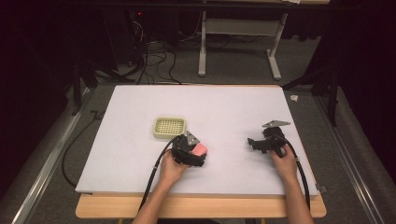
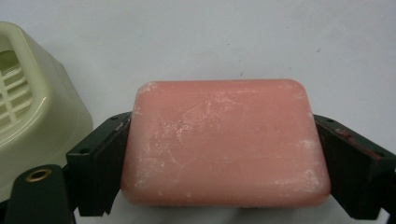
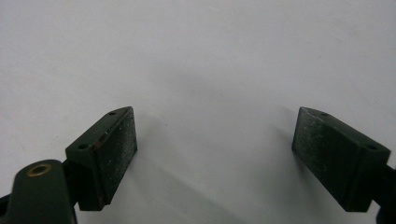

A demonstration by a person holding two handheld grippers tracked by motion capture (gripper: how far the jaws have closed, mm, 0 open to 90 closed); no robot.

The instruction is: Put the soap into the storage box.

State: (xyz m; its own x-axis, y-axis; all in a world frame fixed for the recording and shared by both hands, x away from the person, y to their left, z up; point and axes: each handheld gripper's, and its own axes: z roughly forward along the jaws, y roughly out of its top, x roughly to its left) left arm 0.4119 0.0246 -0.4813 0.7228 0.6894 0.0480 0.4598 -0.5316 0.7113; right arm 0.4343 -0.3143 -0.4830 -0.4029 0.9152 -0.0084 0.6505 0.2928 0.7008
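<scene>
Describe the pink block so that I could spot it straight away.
Start at the big white table and find the pale yellow slotted dish near its middle. Just in front of the dish, the left gripper has its black jaws against both sides of the pink soap bar. It is the one pink thing there, rounded and scuffed white.

We see a salmon-pink soap bar [image 2: 224, 142] w/ whitish, chalky scuffs over its top and edges. The soap dish [image 1: 169, 127], at about 11 o'clock from the bar, is pale cream-yellow — its inside a grid of small square openings. Both grippers are black: left gripper [image 2: 224, 172] has a brass-coloured eyelet and a trace of red on one pad; right gripper [image 3: 215, 158] has dusty, grey-speckled pads. The table top [image 1: 219, 107] is plain white — its front edge light wood-coloured.
</scene>
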